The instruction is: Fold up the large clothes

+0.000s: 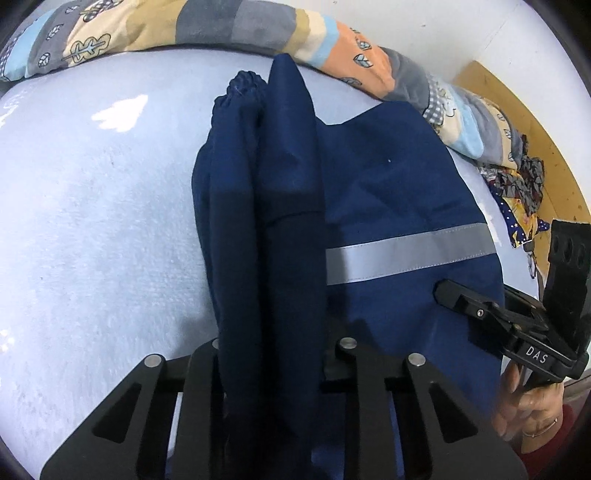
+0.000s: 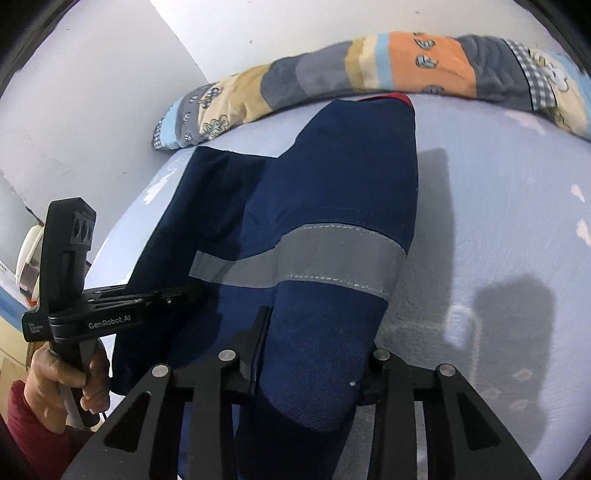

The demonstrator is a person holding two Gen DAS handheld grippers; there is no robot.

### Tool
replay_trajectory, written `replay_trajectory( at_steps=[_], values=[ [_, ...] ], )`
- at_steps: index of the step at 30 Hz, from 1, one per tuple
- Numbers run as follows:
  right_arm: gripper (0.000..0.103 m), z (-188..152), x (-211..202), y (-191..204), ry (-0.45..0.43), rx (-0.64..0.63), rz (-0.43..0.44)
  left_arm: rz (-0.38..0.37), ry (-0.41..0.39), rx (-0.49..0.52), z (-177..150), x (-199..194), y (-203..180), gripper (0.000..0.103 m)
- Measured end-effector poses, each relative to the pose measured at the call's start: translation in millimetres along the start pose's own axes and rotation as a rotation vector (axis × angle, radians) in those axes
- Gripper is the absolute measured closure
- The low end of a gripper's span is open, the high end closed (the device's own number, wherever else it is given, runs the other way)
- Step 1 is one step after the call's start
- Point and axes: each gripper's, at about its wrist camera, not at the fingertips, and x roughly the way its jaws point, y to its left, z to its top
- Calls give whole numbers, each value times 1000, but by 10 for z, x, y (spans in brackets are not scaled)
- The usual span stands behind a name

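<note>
A navy work garment point(image 1: 376, 206) with a grey reflective stripe point(image 1: 410, 254) lies on the pale blue bed sheet point(image 1: 96, 221). In the left wrist view a folded sleeve with an elastic cuff point(image 1: 243, 85) drapes between my left gripper's point(image 1: 269, 354) fingers, which are closed on the cloth. My right gripper point(image 1: 454, 295) shows at the right, shut on the garment's edge. In the right wrist view the garment point(image 2: 332, 192) and stripe point(image 2: 332, 258) run up between my right gripper's point(image 2: 306, 354) fingers, which grip the fabric. My left gripper point(image 2: 184, 293) pinches the garment's left edge.
A rolled patchwork quilt point(image 1: 236, 26) lies along the far edge of the bed, also in the right wrist view point(image 2: 406, 62). A pile of patterned clothes point(image 1: 521, 192) sits at the right by a wooden board point(image 1: 524, 122). White walls point(image 2: 92, 92) stand behind.
</note>
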Motion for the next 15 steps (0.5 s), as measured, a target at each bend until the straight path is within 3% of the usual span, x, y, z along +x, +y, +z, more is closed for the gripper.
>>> replay_trajectory(
  at_steps=[7,15],
  values=[
    [69,63,-248,-130,-38,4,-17,-22,-11,49,-43,-26,-290,83],
    [69,-107,-624,-490,-61,30,-74,-50,21,131,-93,67,-824,83]
  ],
)
